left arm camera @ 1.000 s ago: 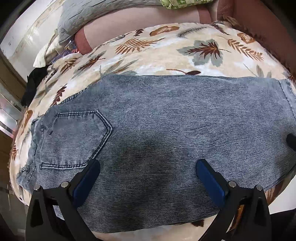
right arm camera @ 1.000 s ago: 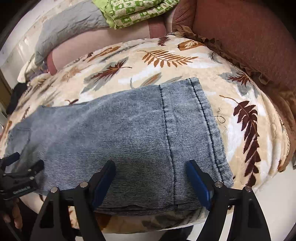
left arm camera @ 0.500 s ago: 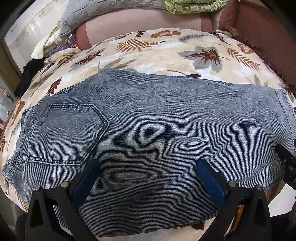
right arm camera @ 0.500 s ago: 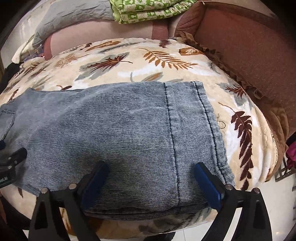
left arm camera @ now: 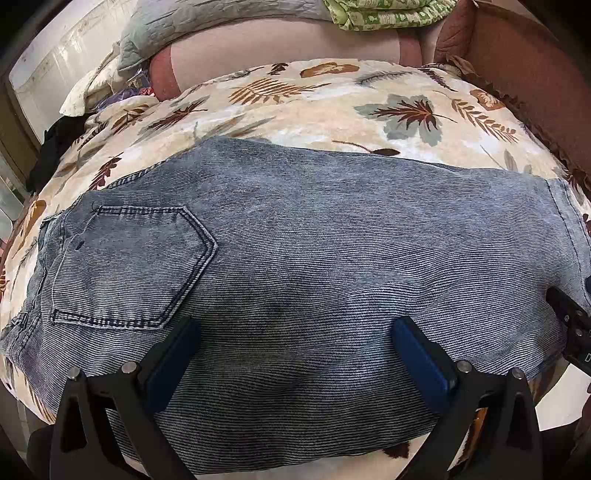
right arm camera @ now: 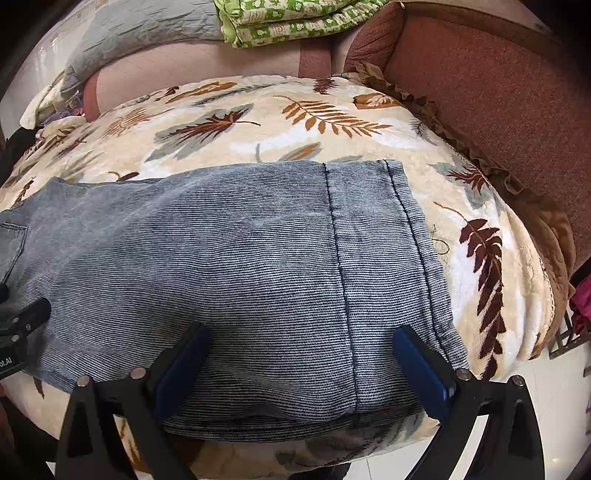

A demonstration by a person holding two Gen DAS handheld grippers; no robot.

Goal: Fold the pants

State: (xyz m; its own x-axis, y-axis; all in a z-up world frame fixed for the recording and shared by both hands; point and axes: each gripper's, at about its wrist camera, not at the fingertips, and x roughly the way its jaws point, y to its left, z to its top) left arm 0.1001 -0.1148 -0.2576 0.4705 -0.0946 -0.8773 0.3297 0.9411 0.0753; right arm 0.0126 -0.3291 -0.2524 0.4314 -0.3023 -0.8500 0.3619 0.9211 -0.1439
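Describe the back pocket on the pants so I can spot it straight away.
Start at the leaf-print blanket covering the seat; the blue denim pants lie flat across it. Go to the waist end, left in the left wrist view: the pocket is a five-sided patch outlined in double stitching, the only stitched shape there.

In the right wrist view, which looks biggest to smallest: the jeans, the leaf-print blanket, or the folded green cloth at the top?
1. Leaf-print blanket, counting the part that runs under the jeans.
2. Jeans, though being nearest the camera swells them.
3. Folded green cloth, clearly smallest, but farthest away and cut off by the frame.
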